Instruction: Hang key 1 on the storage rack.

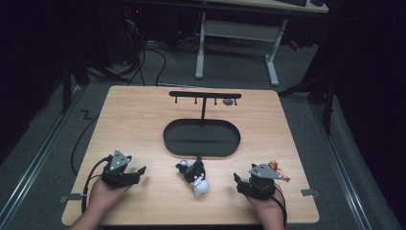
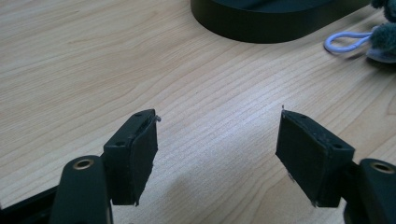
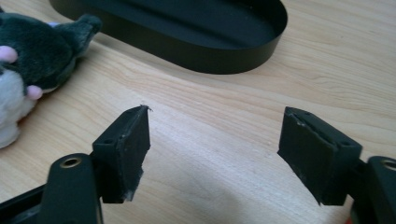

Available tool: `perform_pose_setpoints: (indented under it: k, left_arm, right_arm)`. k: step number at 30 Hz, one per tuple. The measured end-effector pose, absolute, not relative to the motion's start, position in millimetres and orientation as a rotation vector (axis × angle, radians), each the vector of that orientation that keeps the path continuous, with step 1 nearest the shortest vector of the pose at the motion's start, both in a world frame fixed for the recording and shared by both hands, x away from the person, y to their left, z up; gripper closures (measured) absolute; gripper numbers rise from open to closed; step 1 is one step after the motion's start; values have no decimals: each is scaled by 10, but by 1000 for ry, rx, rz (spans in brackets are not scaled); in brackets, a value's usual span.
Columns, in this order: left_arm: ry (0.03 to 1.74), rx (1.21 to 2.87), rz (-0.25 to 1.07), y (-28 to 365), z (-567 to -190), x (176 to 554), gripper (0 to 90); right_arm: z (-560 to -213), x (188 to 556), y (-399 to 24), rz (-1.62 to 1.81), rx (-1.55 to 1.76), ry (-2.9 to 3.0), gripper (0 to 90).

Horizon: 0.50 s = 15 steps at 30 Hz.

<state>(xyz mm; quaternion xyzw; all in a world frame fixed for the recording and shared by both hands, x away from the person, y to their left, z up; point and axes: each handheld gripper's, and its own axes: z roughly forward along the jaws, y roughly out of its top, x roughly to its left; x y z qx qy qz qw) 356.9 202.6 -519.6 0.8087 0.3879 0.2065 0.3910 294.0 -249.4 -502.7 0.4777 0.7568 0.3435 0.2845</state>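
- High view: the counter (image 1: 143,120) bears a black oval tray (image 1: 201,138) at its centre, with a thin T-shaped rack (image 1: 205,95) rising from the tray's 12 o'clock side; a small dark thing hangs or lies by the rack's right end, too small to tell; the plush toy (image 1: 195,176), dark grey and white, lies just off the tray's 6 o'clock rim, between the two grippers and apart from both; the left gripper (image 1: 139,171) rests at 8 o'clock of the tray, in a hand, its jaws pointing toward 3 o'clock and spread, nothing in them; the right gripper (image 1: 237,179) rests at 4 o'clock of the tray, in the other hand, its jaws pointing toward 9 o'clock, at the toy; a small orange trinket (image 1: 277,169) lies just beside that gripper at its 2 o'clock.
- Left gripper view: the left gripper (image 2: 217,140) has its jaws wide with bare wood between them; the tray's wall (image 2: 261,23) is at 12 o'clock; the toy's grey edge (image 2: 384,39) and its pale loop (image 2: 345,41) sit at 2 o'clock, well clear of the pads.
- Right gripper view: the right gripper (image 3: 215,140) has its jaws wide and empty over bare wood; the toy (image 3: 32,60) lies at 10 o'clock, apart from the left-hand pad; the tray (image 3: 224,60) spans 12 o'clock.
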Motion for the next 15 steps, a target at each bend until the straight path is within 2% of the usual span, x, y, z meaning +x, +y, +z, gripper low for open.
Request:
perform_pose_setpoints:
  k: [6, 11, 15]
  left_arm:
    - [968, 2057, 500, 1986, -5192, 3544, 296]
    - [929, 2069, 472, 1893, -5197, 3505, 297]
    - [892, 2073, 470, 1835, -5173, 3468, 298]
  right_arm:
    - [-5022, 2941, -2435, 924, 1260, 2033, 281]
    - [-4997, 3152, -2254, 867, 1296, 2115, 296]
    - [-4964, 3183, -2158, 817, 1301, 2143, 303]
